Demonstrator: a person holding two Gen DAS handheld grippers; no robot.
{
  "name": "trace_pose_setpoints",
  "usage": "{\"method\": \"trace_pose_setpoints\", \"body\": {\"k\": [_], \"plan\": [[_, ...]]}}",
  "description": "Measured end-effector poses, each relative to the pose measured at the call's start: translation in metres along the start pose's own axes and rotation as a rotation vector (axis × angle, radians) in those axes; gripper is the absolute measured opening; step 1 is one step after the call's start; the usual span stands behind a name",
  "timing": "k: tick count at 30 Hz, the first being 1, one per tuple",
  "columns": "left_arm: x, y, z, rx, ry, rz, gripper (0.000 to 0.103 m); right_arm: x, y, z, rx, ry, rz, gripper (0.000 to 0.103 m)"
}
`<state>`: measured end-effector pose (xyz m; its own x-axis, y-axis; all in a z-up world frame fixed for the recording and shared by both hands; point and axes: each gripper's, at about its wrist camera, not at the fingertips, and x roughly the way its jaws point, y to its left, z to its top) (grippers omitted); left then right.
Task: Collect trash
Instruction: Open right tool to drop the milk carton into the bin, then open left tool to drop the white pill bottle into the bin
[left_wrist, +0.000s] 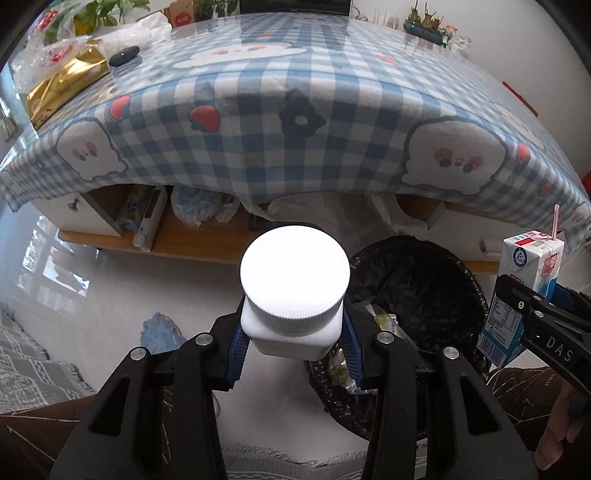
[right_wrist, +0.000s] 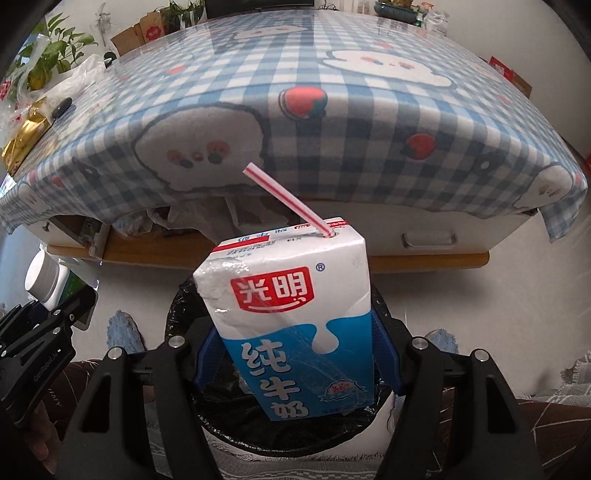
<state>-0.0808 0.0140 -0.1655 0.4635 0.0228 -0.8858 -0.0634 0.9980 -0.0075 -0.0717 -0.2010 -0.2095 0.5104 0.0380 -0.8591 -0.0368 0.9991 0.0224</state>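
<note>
My left gripper (left_wrist: 293, 341) is shut on a white plastic bottle (left_wrist: 293, 291) with a wide ribbed cap, held just left of a bin lined with a black bag (left_wrist: 417, 295). Some wrappers lie in the bin. My right gripper (right_wrist: 295, 362) is shut on a blue and white milk carton (right_wrist: 291, 325) with a red-striped straw (right_wrist: 288, 199), held right over the bin (right_wrist: 207, 417). The carton (left_wrist: 524, 280) and the right gripper show at the right edge of the left wrist view. The bottle (right_wrist: 46, 277) shows at the left of the right wrist view.
A low table under a blue checked cloth (left_wrist: 295, 122) stands behind the bin, its shelf (left_wrist: 199, 236) stuffed with bags. A gold pack (left_wrist: 62, 85) and plastic bags lie at the table's far left. A blue rag (left_wrist: 160, 332) lies on the pale floor. Grey rug (left_wrist: 33, 369) at left.
</note>
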Motion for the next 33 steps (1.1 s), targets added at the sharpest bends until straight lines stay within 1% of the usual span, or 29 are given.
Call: {"method": "trace_pose_setpoints", "body": {"k": [5,9,13,17,19,21,22,24,27,30,33], "plan": [[0.018,0.003,-0.007,0.020,0.023,0.018,0.043,0.023,0.005,-0.006,-0.007,0.034,-0.008,0.065],[0.027,0.013,-0.006,0.013,0.046,0.033,0.043,0.039,0.011,-0.009,-0.012,0.057,-0.002,0.065],[0.030,0.017,-0.005,0.000,0.059,0.038,0.043,0.049,0.020,-0.010,-0.027,0.072,0.006,0.065],[0.030,0.019,-0.003,0.004,0.055,0.029,0.043,0.052,0.027,-0.012,-0.049,0.073,0.006,0.066],[0.030,0.016,-0.003,0.011,0.053,0.028,0.043,0.051,0.027,-0.011,-0.056,0.068,0.009,0.070],[0.028,0.013,-0.002,0.014,0.054,0.026,0.043,0.049,0.027,-0.011,-0.059,0.056,0.002,0.077],[0.028,0.010,-0.001,0.017,0.055,0.026,0.043,0.047,0.026,-0.011,-0.058,0.053,0.001,0.078],[0.026,0.004,-0.001,0.029,0.051,0.021,0.043,0.046,0.023,-0.010,-0.054,0.050,-0.005,0.085],[0.025,-0.007,-0.001,0.050,0.053,0.017,0.043,0.041,0.015,-0.010,-0.055,0.042,-0.013,0.091],[0.025,-0.019,-0.002,0.069,0.052,0.009,0.043,0.038,0.002,-0.010,-0.062,0.042,-0.026,0.093],[0.026,-0.031,-0.002,0.078,0.057,-0.003,0.043,0.035,-0.019,-0.011,-0.039,0.043,-0.031,0.095]]}}
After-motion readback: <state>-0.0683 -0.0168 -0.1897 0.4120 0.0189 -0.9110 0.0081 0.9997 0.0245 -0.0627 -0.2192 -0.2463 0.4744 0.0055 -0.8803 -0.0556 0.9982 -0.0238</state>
